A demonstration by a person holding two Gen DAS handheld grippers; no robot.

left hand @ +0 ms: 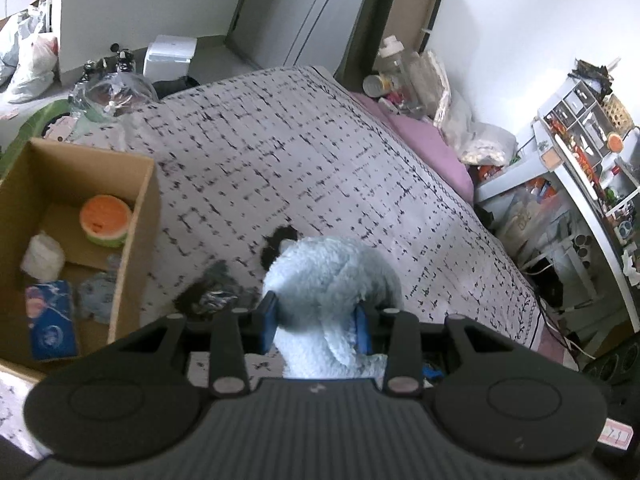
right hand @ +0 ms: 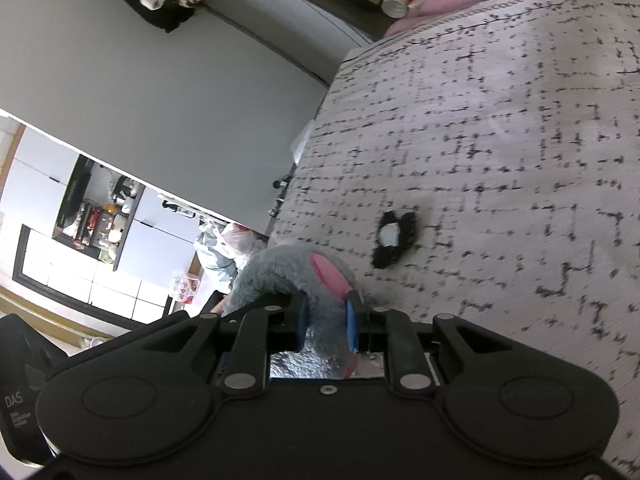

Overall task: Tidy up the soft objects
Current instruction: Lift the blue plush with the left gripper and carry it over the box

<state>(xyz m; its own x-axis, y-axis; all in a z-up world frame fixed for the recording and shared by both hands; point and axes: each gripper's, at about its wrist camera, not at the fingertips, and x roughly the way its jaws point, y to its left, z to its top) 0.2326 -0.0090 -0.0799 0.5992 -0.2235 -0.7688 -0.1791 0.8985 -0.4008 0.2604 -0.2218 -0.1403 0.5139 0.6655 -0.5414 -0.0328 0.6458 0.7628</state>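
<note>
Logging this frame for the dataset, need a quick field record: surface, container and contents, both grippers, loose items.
surface: bed with patterned bedspread
container: open cardboard box at the bed's left side
box contents: watermelon-slice plush, white soft item, blue packet, grey-blue cloth
left gripper: shut on pale blue plush
right gripper: shut on grey plush with pink patch
loose on bed: small black-and-white item

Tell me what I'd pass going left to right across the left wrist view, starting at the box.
Cardboard box → dark fluffy item on the bedspread → pale blue plush in the left gripper → pink pillow → cluttered white shelf.
</note>
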